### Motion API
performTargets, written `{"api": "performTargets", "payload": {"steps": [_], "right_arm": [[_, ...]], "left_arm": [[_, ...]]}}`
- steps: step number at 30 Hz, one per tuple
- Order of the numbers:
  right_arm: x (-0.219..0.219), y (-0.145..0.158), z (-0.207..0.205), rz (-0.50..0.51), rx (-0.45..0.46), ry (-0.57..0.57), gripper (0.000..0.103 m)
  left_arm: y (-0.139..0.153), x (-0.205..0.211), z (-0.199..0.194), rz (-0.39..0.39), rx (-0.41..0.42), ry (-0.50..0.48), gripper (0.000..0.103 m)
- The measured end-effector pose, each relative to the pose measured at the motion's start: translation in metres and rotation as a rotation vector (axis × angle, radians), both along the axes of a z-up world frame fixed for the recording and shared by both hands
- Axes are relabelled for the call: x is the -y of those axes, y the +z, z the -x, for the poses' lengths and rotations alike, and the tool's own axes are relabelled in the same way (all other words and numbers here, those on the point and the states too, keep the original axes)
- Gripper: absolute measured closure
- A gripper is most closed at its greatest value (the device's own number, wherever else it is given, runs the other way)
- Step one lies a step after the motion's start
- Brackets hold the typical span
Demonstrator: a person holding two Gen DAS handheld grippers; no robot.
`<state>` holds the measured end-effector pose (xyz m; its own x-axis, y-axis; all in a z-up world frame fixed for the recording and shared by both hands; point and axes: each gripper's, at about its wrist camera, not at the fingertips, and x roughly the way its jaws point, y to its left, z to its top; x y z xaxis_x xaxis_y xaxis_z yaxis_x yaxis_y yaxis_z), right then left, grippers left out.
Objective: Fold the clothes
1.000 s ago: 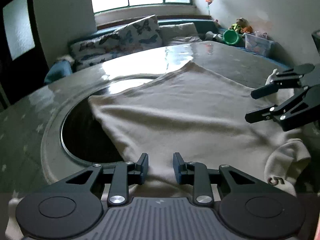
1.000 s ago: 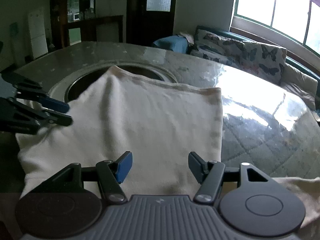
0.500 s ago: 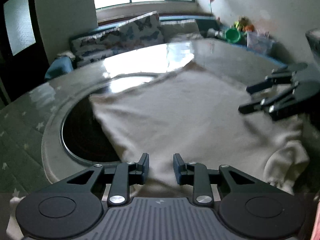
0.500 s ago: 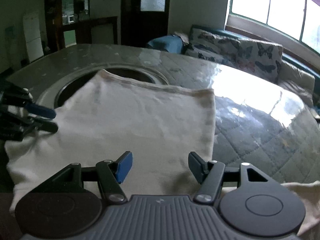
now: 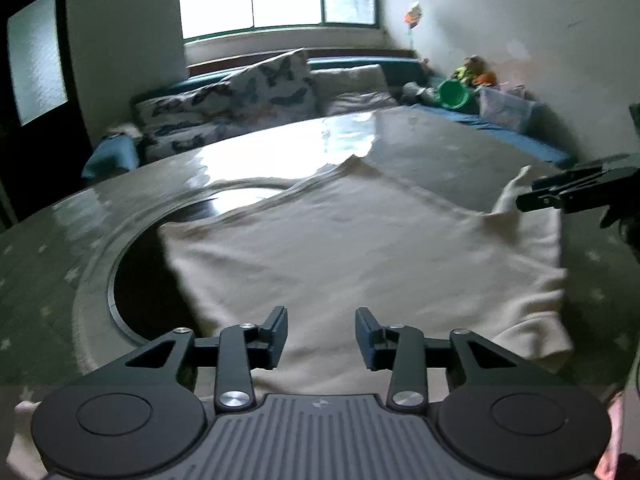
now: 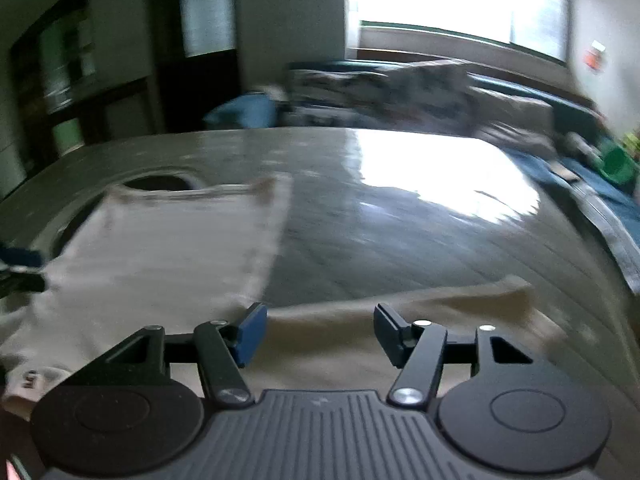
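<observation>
A cream sweater (image 5: 340, 248) lies spread flat on the round table (image 5: 460, 160). My left gripper (image 5: 322, 336) hovers open over its near hem, nothing between its fingers. The right gripper (image 5: 532, 196) shows side-on at the sweater's right edge, beside a raised fold of cloth. In the blurred right wrist view, my right gripper (image 6: 320, 334) stands wide open just above a cream sleeve (image 6: 400, 308) that runs off to the right. The sweater's body (image 6: 160, 240) lies to its left, and the left gripper's blue pad (image 6: 20, 260) pokes in at the left edge.
A dark round inset (image 5: 136, 280) in the table lies partly under the sweater's left side. Bare glossy tabletop (image 6: 420, 208) stretches beyond the garment. A sofa with butterfly cushions (image 5: 240, 92), a green bucket (image 5: 452, 94) and a clear bin sit behind.
The right gripper swung rightwards, off the sweater's body and over the sleeve. The left gripper's fingers spread wider and it drew back a little over the hem.
</observation>
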<state>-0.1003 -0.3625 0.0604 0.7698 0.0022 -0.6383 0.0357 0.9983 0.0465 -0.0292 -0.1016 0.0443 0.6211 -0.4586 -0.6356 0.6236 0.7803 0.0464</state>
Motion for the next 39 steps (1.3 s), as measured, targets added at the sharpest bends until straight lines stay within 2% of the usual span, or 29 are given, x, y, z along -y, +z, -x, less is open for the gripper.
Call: {"api": "performTargets", "payload": {"steps": [8,13,19,21,22,24,26,32,39], "right_arm": [[0.078,-0.014,0.025,-0.023,0.001,-0.263,0.050],[0.099,-0.021,0.021,-0.050,0.016,-0.329,0.053],[0.113,-0.029,0.011,-0.087,0.020,-0.388,0.064],[0.116,-0.032,0.009,-0.093,0.019,-0.405,0.075],[0.118,-0.034,0.008,-0.095,0.020,-0.412,0.077],[0.119,-0.034,0.008,-0.095,0.023,-0.419,0.093],[0.120,-0.031,0.011,-0.114,0.038,-0.422,0.097],[0.118,-0.009,0.028,-0.207,0.125,-0.397,0.098],[0.089,0.038,0.051,-0.310,0.256,-0.253,0.098]], "left_arm": [[0.010,0.043,0.021,0.040,0.014,-0.106,0.057],[0.011,0.070,0.034,0.039,0.017,-0.179,0.055],[0.009,0.090,0.046,0.039,0.009,-0.231,0.054],[0.007,0.091,0.048,0.038,0.006,-0.238,0.054],[0.006,0.092,0.049,0.038,0.005,-0.240,0.054],[0.004,0.093,0.051,0.035,0.003,-0.239,0.053],[0.002,0.092,0.050,0.036,-0.003,-0.233,0.053],[-0.002,0.087,0.048,0.043,-0.019,-0.208,0.047],[-0.002,0.074,0.044,0.063,-0.029,-0.175,0.045]]}}
